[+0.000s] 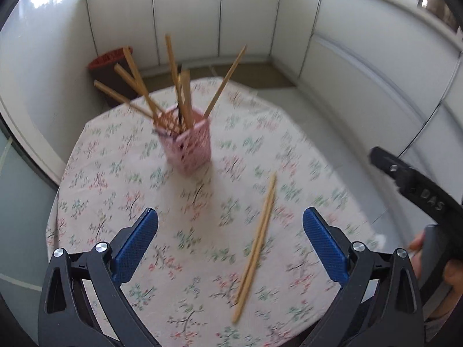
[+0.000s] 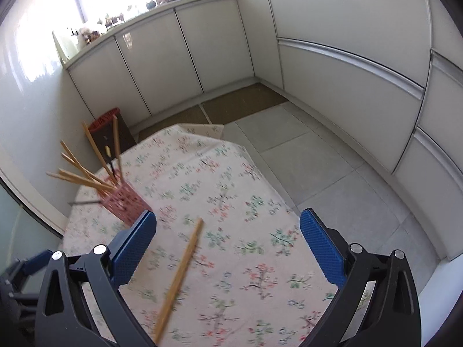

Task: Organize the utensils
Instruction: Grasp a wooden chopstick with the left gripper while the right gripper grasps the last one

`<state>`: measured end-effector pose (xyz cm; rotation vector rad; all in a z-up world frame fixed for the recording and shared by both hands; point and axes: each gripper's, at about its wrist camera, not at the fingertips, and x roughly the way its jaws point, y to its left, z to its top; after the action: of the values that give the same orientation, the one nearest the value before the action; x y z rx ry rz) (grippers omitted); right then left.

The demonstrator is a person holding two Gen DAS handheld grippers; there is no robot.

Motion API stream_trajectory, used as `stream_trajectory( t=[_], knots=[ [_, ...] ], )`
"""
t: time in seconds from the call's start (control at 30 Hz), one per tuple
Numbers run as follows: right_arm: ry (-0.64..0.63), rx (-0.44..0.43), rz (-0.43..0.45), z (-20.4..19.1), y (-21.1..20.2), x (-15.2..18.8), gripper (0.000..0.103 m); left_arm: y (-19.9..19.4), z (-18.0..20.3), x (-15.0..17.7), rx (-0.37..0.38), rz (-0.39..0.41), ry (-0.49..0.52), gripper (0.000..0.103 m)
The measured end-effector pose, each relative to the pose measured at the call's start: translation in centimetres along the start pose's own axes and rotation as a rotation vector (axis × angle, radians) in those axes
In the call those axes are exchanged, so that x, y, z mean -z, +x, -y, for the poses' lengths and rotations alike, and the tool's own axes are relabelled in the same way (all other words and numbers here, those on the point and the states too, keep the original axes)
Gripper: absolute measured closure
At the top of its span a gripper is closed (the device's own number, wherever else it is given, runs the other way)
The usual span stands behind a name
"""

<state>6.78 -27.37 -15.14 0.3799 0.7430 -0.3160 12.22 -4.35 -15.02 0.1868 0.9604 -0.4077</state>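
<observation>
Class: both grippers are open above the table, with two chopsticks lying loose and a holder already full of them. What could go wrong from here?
1. The chopsticks lie flat and close together on the cloth; jaws may catch one only or snag fabric.
2. The holder is light, with sticks leaning outward; a nudge while inserting may tip it.

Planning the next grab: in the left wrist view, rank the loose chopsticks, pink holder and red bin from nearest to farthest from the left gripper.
1. Loose chopsticks, lying on the tablecloth, right of centre between the open fingers.
2. Pink holder, mid-table.
3. Red bin, on the floor beyond the table.
</observation>
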Motion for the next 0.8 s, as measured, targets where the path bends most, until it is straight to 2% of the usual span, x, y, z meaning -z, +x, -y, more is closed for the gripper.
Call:
stream_trajectory(
  t=[0.03, 0.07, 0.1, 0.17, 0.3, 0.43, 0.53, 0.63, 0.7, 0.8],
  knots=[
    [-0.001, 0.043, -0.047, 0.3, 0.8, 0.0, 0.006, 1.0, 0.1, 0.2, -0.029, -0.035, 0.020, 0.007],
    [0.017, 0.001, -0.056, 0.6, 1.0, -0.3, 0.006, 1.7, 0.2, 0.3, -0.049, -0.055, 0.037, 0.007],
    [0.028, -0.042, -0.043, 0.8, 0.9, -0.6, 0.006, 2.3, 0.4, 0.3, -0.069, -0.070, 0.054, 0.007],
    [-0.012, -0.008, 0.006, 0.6, 0.6, -0.9, 0.006, 3.7, 0.8, 0.2, -0.106, -0.101, 0.092, 0.007],
    [-0.055, -0.012, 0.015, 0.6, 0.9, -0.8, 0.006, 7.3, 2.1, -0.5, -0.150, -0.168, 0.139, 0.009],
    [-0.039, -0.031, -0.008, 1.4, 1.2, -1.0, 0.006, 11.0, 4.1, -1.8, -0.132, -0.232, 0.154, 0.025],
    [0.047, -0.043, -0.040, 3.2, 1.4, -1.5, 0.006, 13.5, 5.7, -2.9, -0.112, -0.266, 0.150, 0.047],
    [0.146, -0.025, -0.046, 5.4, 1.5, -1.9, 0.006, 15.7, 7.2, -4.0, -0.103, -0.292, 0.153, 0.049],
    [0.217, -0.034, -0.067, 6.8, 1.7, -2.1, 0.006, 17.2, 8.0, -4.5, -0.137, -0.297, 0.171, 0.050],
    [0.300, -0.048, -0.126, 8.3, 2.6, -2.0, 0.006, 19.3, 8.1, -5.1, -0.153, -0.333, 0.164, 0.059]
  ],
)
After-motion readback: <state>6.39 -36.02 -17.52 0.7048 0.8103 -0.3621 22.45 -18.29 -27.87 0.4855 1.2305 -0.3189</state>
